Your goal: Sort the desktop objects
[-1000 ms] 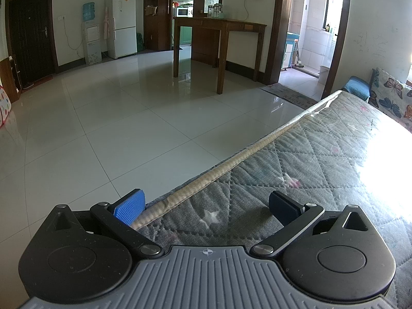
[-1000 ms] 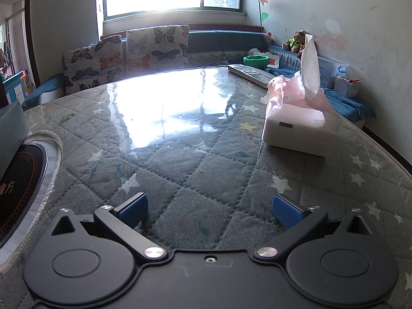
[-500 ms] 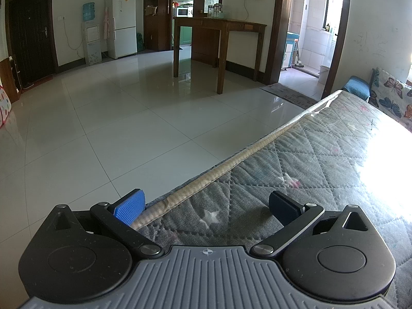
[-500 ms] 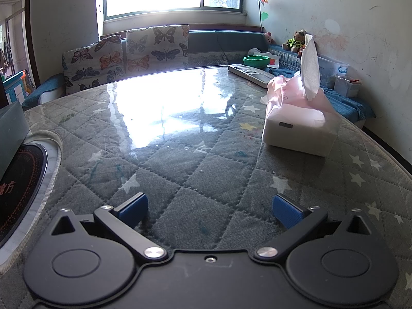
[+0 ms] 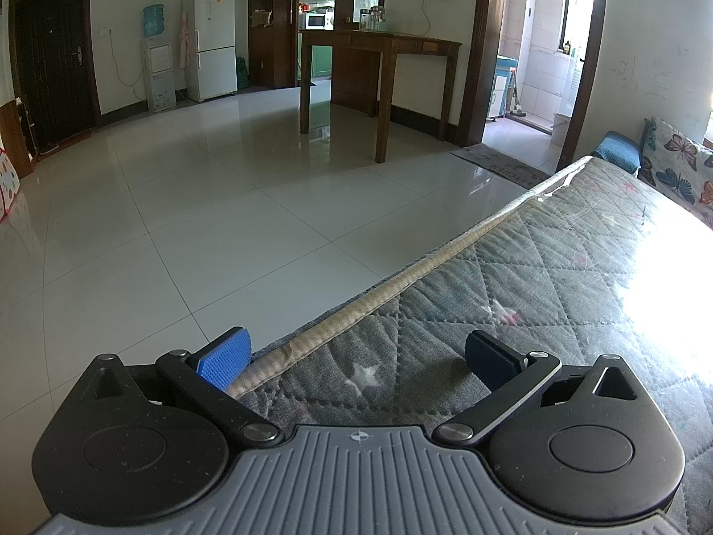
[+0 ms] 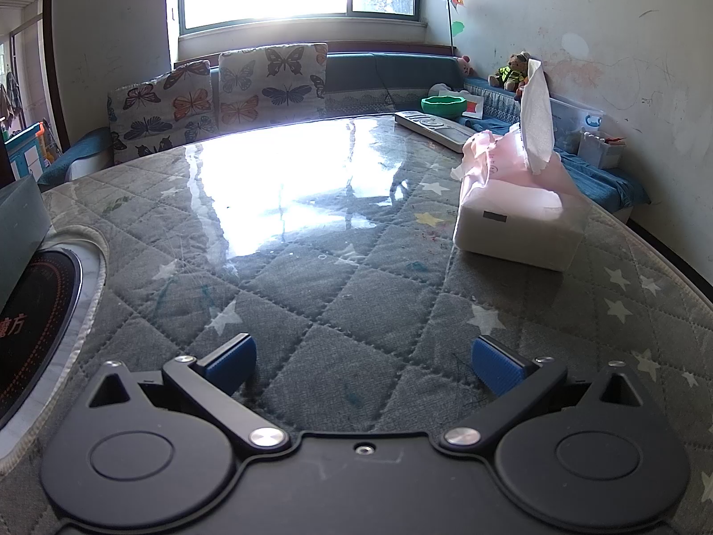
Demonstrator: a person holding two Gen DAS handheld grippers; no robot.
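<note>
A white tissue pack point(image 6: 519, 227) with a pink wrapper and one tissue sticking up sits on the quilted grey table point(image 6: 312, 294), ahead and to the right of my right gripper point(image 6: 363, 363). Farther back lies a white remote control point(image 6: 434, 127), with a green bowl point(image 6: 444, 105) behind it. The right gripper rests low over the table, open and holding nothing. My left gripper point(image 5: 356, 359) is open too, with nothing in it. It straddles the table's left edge point(image 5: 401, 285), its left finger out over the floor.
A round black induction cooktop point(image 6: 35, 325) is set into the table at the left, with a dark box point(image 6: 18, 223) behind it. Butterfly cushions point(image 6: 223, 93) line a blue bench beyond the table. A tiled floor point(image 5: 178, 205) and a wooden table point(image 5: 379, 80) lie beyond the left edge.
</note>
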